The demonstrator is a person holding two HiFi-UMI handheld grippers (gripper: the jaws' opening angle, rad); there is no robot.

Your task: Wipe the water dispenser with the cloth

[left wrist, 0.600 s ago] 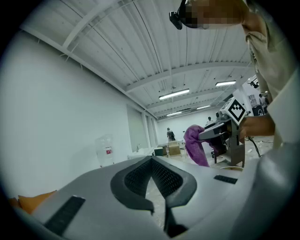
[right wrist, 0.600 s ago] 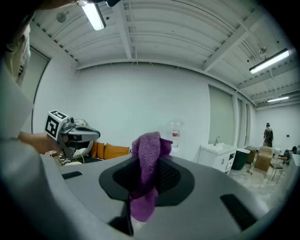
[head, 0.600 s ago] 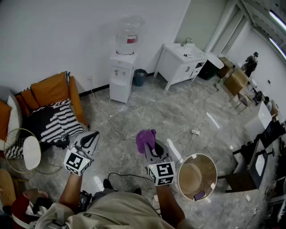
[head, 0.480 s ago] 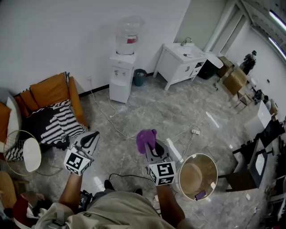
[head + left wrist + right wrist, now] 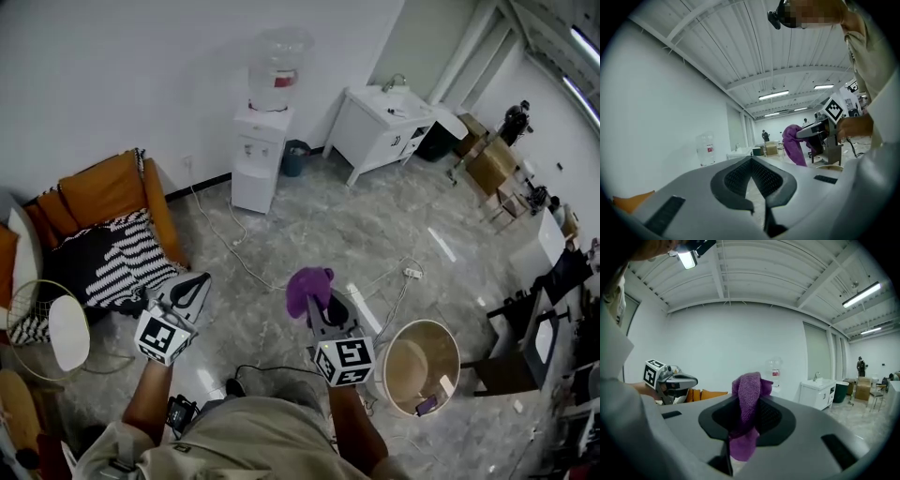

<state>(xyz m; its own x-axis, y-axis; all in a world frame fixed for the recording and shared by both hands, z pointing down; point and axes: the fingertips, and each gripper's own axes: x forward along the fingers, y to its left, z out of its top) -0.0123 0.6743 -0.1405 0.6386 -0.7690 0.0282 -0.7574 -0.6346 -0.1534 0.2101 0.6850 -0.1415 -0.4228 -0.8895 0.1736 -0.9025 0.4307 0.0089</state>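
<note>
A white water dispenser (image 5: pixel 258 150) with a clear bottle on top stands against the far wall, well ahead of both grippers; it shows small in the left gripper view (image 5: pixel 706 149) and the right gripper view (image 5: pixel 775 369). My right gripper (image 5: pixel 317 302) is shut on a purple cloth (image 5: pixel 307 286), which bunches above the jaws and hangs below them in the right gripper view (image 5: pixel 746 414). My left gripper (image 5: pixel 187 292) is shut with nothing in it; its jaws meet at the tip (image 5: pixel 751 163).
An orange sofa (image 5: pixel 103 192) with a striped cushion is at the left. A white sink cabinet (image 5: pixel 382 127) stands right of the dispenser, a bin (image 5: pixel 294 159) between them. Cables (image 5: pixel 246 270) cross the floor. A round side table (image 5: pixel 419 366) is near my right arm.
The view has shifted slightly forward; both grippers keep their pose, and the cloth stays held in the right gripper.
</note>
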